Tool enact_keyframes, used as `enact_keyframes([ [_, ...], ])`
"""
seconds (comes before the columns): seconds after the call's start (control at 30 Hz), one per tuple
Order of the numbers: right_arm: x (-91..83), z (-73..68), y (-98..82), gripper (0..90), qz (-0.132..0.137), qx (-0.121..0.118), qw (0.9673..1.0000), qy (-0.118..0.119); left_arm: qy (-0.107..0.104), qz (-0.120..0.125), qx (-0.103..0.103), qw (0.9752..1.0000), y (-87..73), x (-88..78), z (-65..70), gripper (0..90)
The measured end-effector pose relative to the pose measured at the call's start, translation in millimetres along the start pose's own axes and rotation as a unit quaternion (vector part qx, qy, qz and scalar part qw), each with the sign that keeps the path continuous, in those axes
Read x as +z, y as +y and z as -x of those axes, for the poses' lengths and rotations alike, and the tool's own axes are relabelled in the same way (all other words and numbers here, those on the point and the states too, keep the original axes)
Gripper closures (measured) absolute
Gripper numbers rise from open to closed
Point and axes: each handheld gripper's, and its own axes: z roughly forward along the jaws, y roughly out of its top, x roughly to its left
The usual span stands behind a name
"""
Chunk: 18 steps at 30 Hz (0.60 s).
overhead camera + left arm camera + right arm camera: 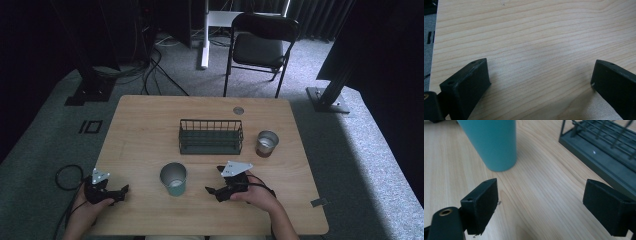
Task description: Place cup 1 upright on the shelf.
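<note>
- Teal cup point(173, 178) standing upright near the front of the wooden table point(145, 125), between the two grippers.
- In the right gripper view, top of the teal cup point(492, 143) cut off by the edge, so the rim is not seen there.
- Something pale inside the cup in the high view, too small to tell what.
- Right gripper point(214, 181) just to the right of the cup, near it but not touching.
- Jaws of the right gripper point(540, 205) spread wide apart, nothing held, just bare wood between them.
- Left gripper point(121, 192) low at the front left of the table, apart from the cup.
- Jaws of the left gripper point(540, 80) wide apart too, nothing held, plain table wood between them.
- Both hands partly cut off at the bottom of the high view.
- Dark wire basket point(210, 136) in the middle of the table, behind the cup.
- Only a corner of the wire basket point(599, 147) seen in the right gripper view, the rest cut off.
- Shiny metal cup point(267, 143) to the right of the basket, upright; inside too dim to make out.
- Small round grey spot point(238, 110) near the far edge of the table, too small to tell more.
- Black chair point(260, 47) on the floor past the table, in a dark room.
</note>
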Motion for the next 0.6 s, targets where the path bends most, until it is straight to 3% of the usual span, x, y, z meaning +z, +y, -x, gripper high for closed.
enact_keyframes([
  [0.6,30.1,-22.4,27.1,12.8,0.019,-0.034,0.9985,0.038,0.0,0.0,0.0,1.0,0.0,0.0,0.0,2.5],
])
